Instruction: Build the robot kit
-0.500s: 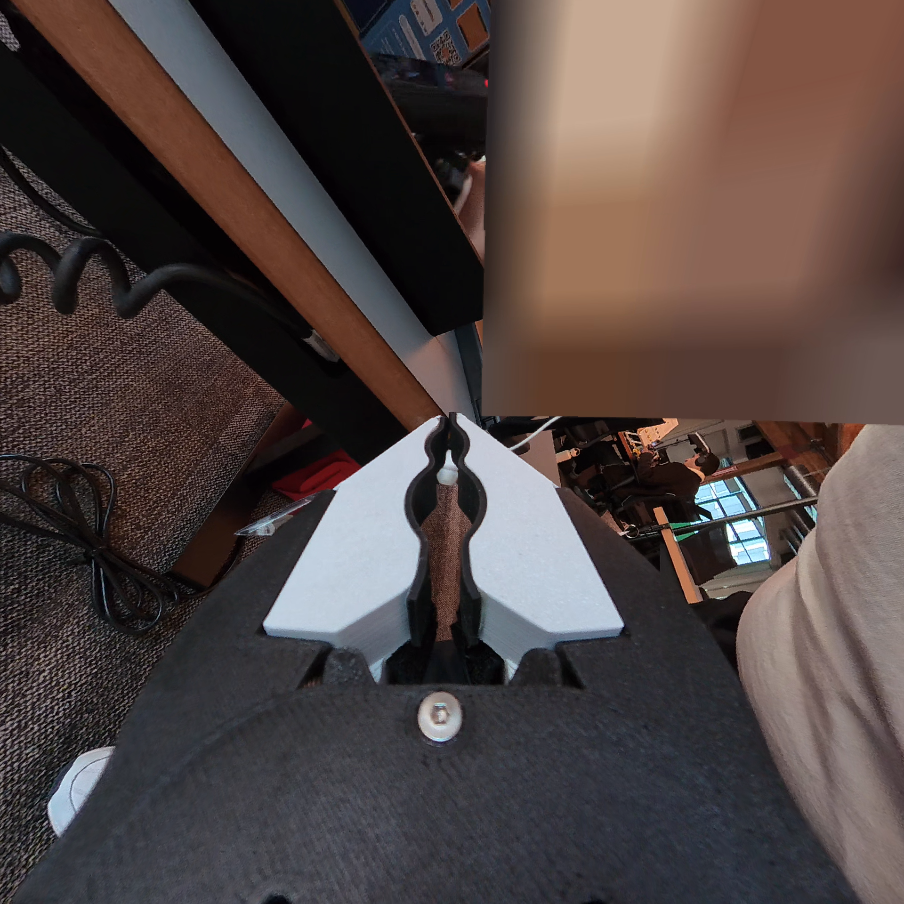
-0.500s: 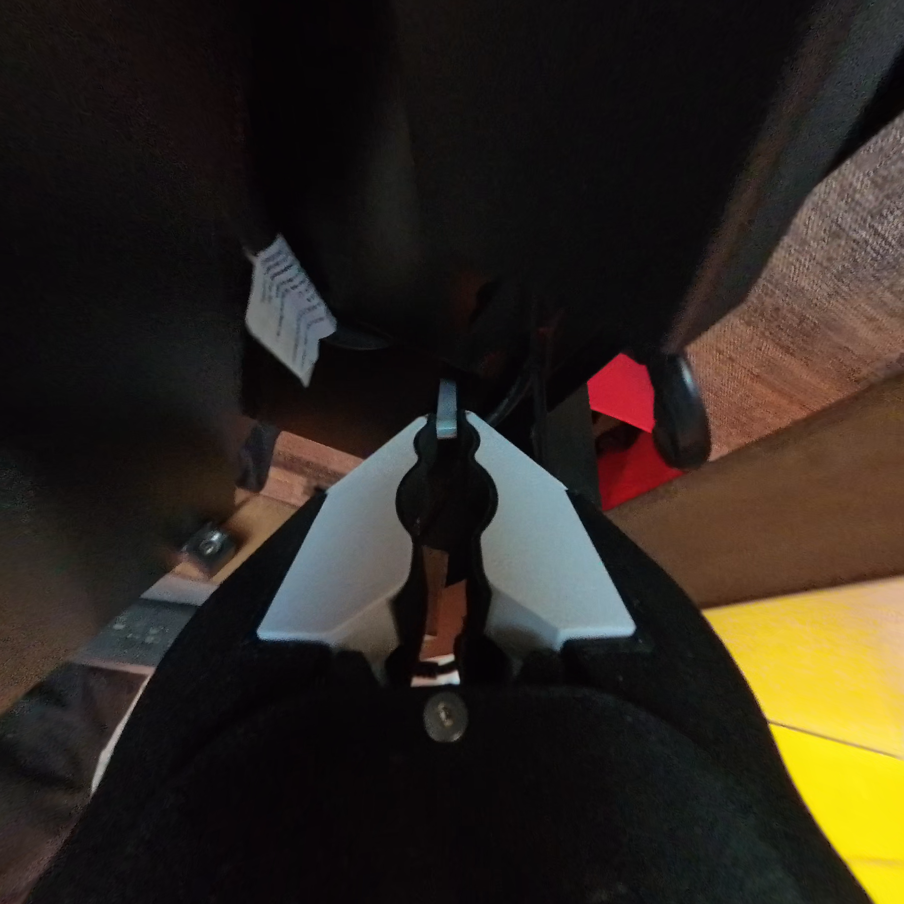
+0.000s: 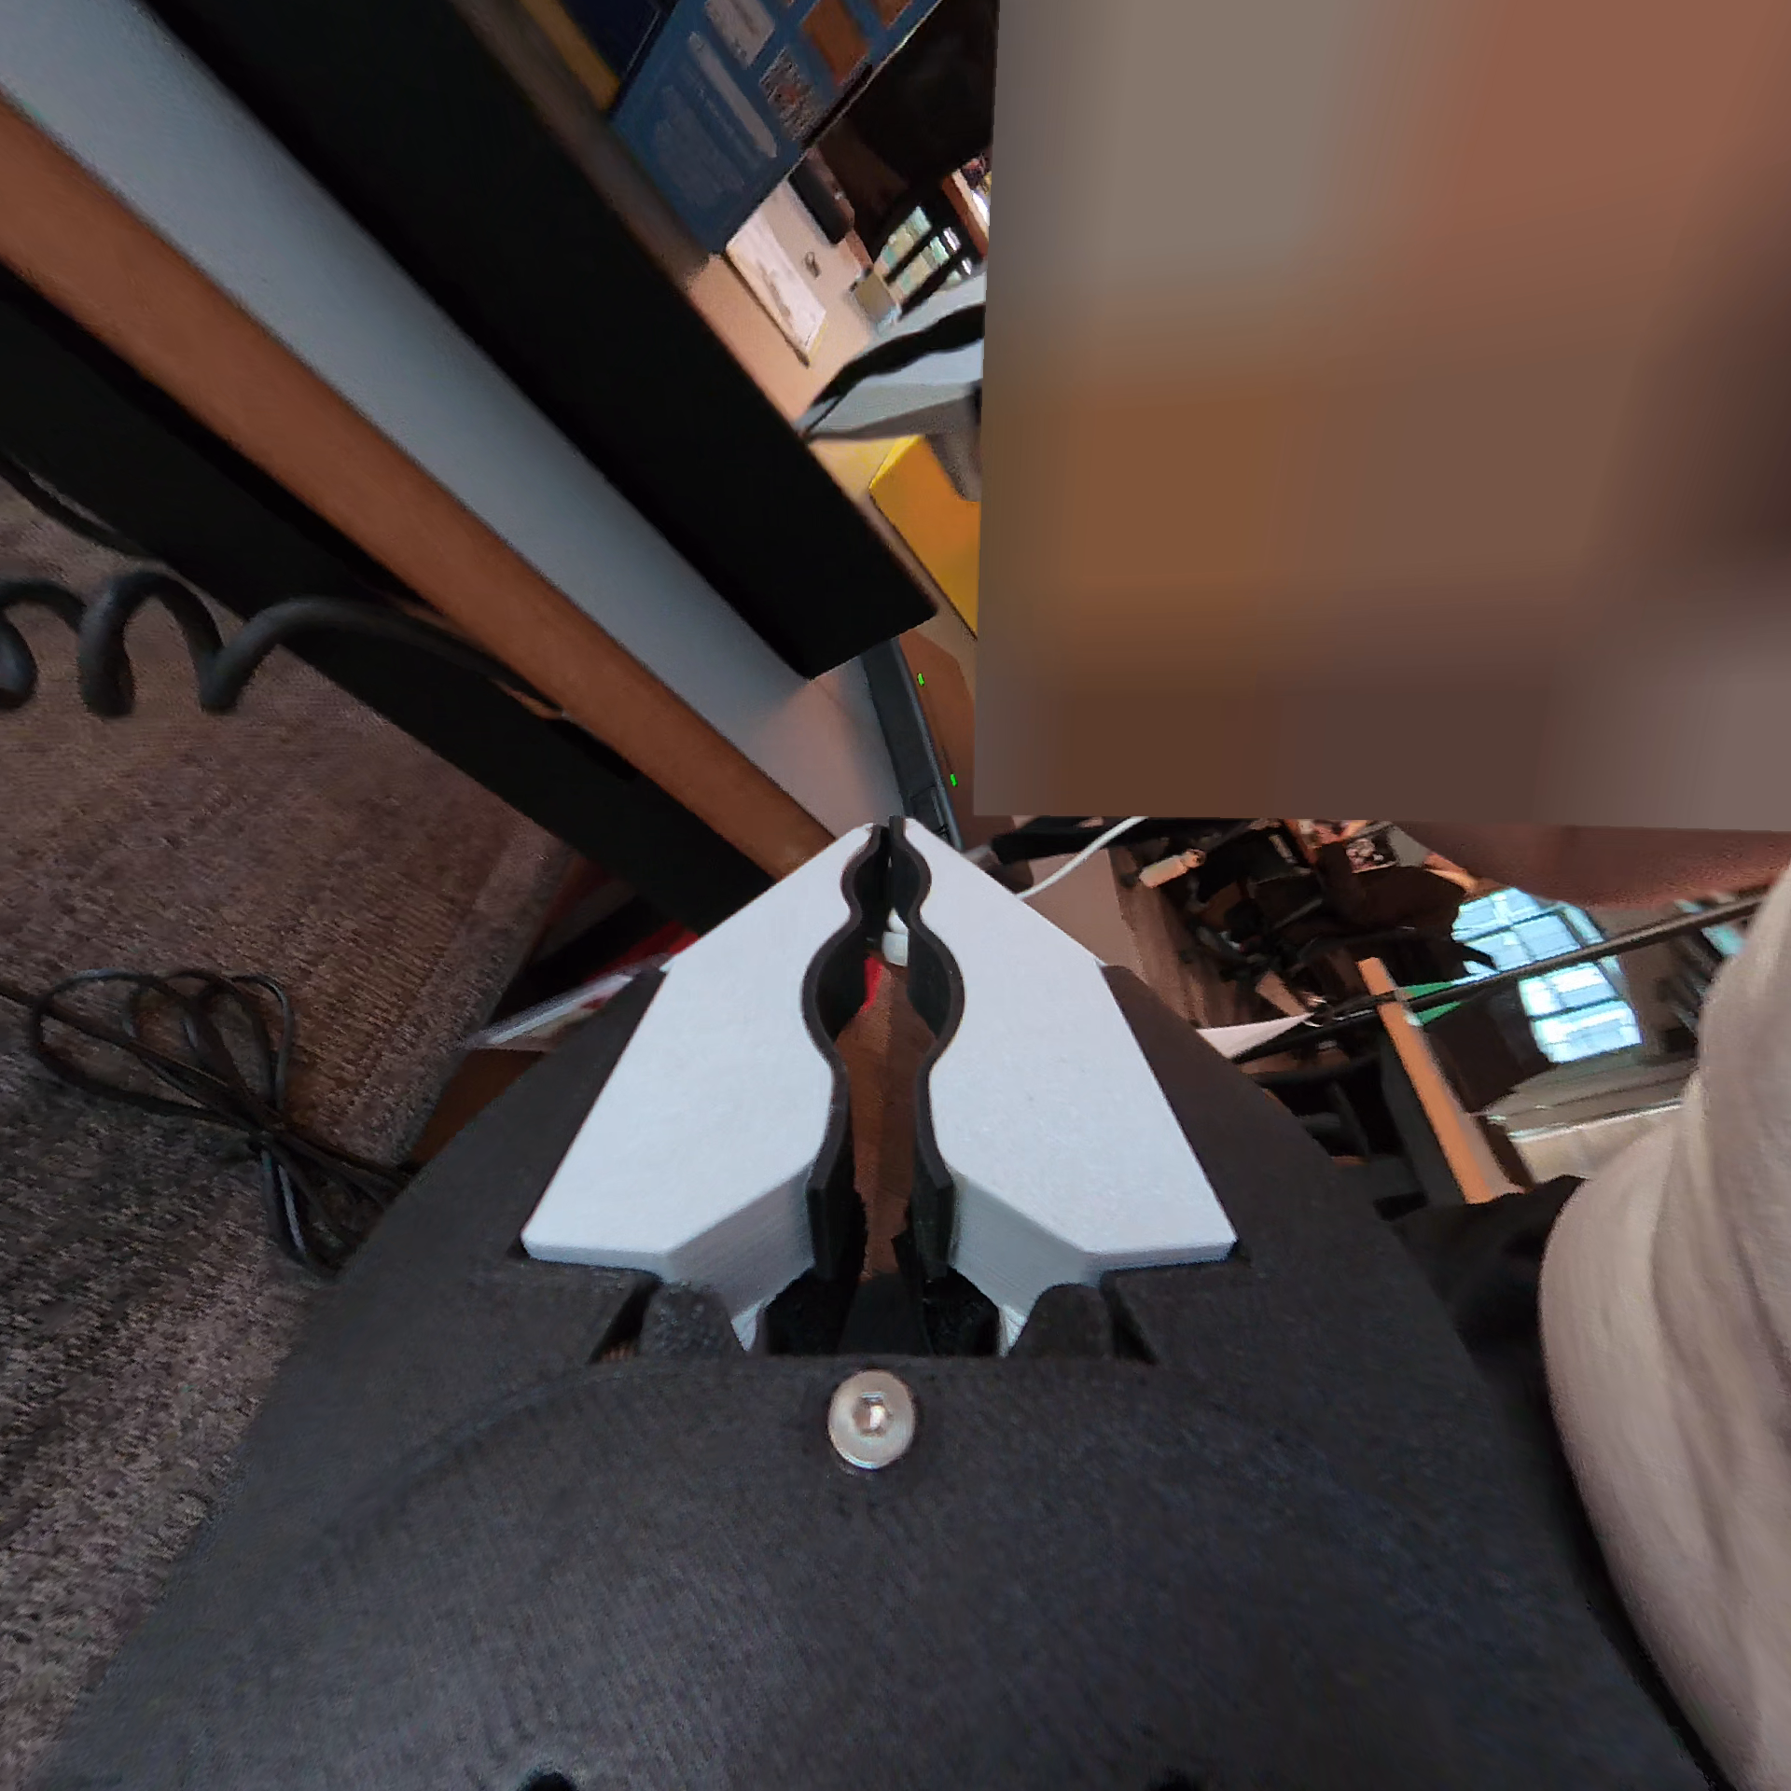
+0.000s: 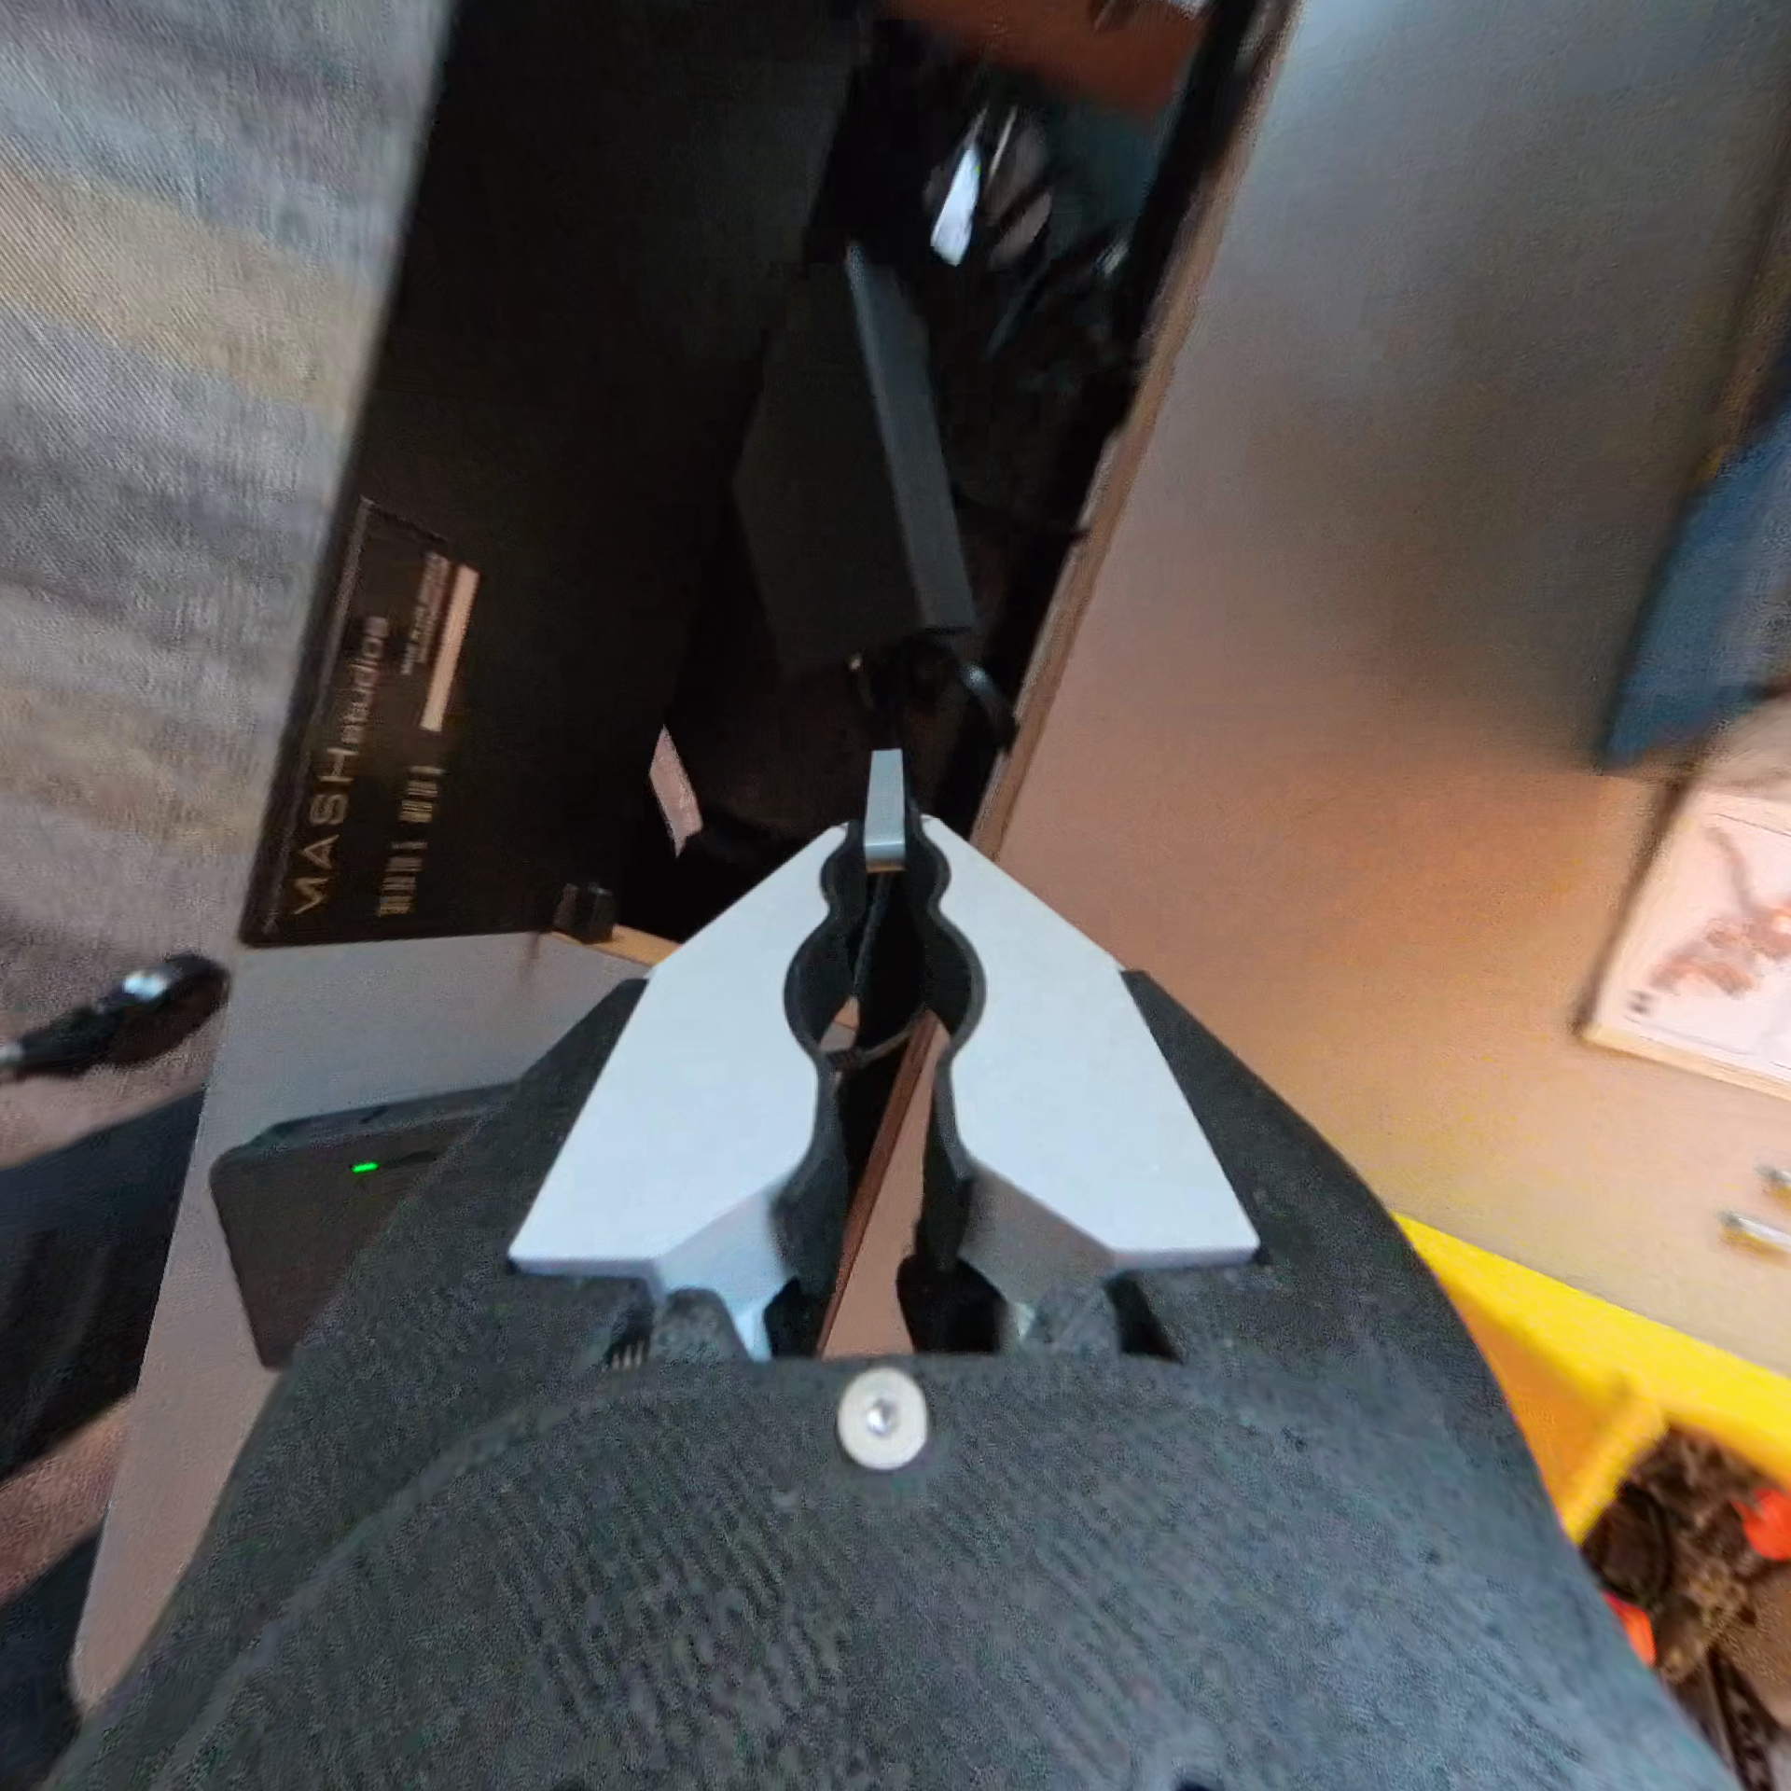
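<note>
In the left wrist view the left gripper (image 3: 890,853) is tilted, its tips pressed together near a wooden table edge (image 3: 407,485); a small white piece (image 3: 896,938) — a cable end, it seems — sits pinched between the black pads. One coiled black cord (image 3: 126,640) and one bundled black cable (image 3: 184,1047) lie over the carpet (image 3: 145,1308).

In the right wrist view the right gripper (image 4: 887,853) pinches one grey metal connector (image 4: 885,809) at its tips — a thin black cable (image 4: 863,969) trails back between the fingers. One black device (image 4: 320,1192) with a green light lies left, a yellow bin (image 4: 1551,1357) right.
</note>
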A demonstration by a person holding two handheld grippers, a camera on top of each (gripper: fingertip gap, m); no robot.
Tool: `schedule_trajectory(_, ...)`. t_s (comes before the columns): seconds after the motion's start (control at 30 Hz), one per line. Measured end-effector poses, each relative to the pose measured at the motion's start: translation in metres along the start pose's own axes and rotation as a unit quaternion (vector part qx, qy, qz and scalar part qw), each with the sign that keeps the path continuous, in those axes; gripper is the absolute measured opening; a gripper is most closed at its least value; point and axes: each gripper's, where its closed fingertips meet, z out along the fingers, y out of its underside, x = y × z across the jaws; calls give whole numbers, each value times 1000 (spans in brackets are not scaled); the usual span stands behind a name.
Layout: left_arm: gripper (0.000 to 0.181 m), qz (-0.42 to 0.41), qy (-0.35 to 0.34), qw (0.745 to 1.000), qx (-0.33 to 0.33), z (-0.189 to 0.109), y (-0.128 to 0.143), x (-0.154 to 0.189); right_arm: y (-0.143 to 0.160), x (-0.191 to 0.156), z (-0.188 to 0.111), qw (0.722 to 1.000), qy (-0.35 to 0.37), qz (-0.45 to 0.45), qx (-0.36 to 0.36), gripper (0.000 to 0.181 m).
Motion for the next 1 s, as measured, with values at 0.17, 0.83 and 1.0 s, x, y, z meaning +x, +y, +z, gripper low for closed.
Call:
schedule_trajectory(0.17, 0, 50, -50, 997, 34, -8, -4, 25, 8, 10, -63, 984, 88, -16, 154, 7)
schedule_trajectory(0.83, 0, 186, -167, 958, 140, 137, 142, 250, 283, -43, -272, 881, 22, -23, 471, 7)
schedule_trajectory(1.0, 0, 251, -137, 950, 127, 177, 167, 225, 320, -62, -238, 832, 7, -38, 554, 7)
